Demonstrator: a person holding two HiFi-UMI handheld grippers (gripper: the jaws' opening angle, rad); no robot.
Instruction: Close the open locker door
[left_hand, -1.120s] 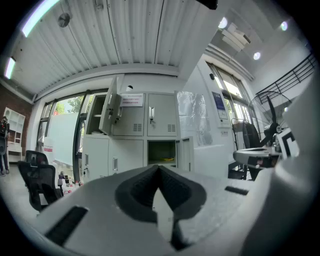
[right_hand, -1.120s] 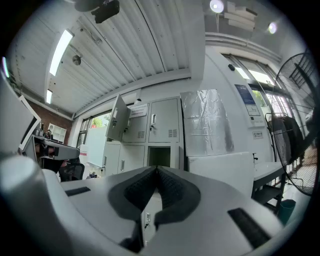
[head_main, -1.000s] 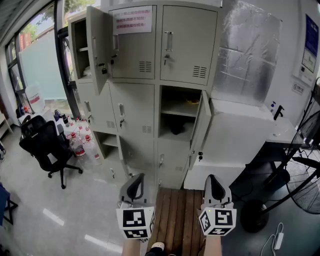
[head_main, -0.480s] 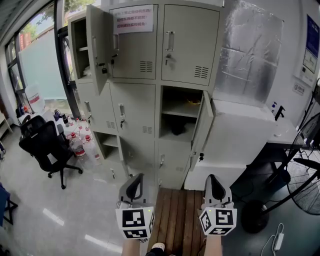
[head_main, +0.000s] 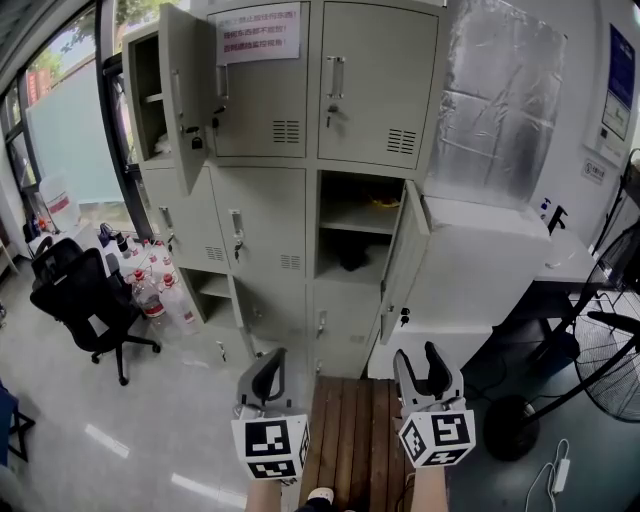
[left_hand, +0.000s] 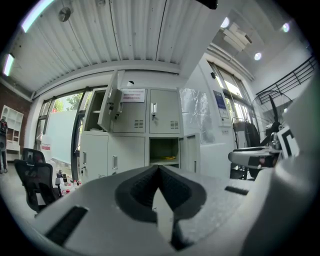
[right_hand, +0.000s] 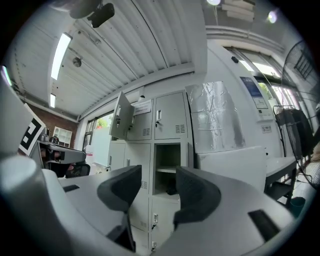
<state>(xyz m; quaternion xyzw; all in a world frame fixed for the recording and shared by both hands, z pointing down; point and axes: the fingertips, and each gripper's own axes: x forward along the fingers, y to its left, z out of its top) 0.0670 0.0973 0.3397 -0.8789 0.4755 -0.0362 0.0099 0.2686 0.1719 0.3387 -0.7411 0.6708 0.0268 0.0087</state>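
Locker bank (head_main: 300, 200): 2 doors (head_main: 188, 95) (head_main: 403, 255) open; L fingers (head_main: 268, 376) clenched, R fingers (head_main: 437, 364) just opened, empty.

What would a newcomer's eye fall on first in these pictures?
The grey locker bank fills the middle, its top-left door swung wide open and its mid-right door standing open too. At the bottom edge, the left gripper is shut. The right gripper is empty, and its jaws have just been opening.

Head view downward, gripper views level: same lockers (head_main: 262, 215)
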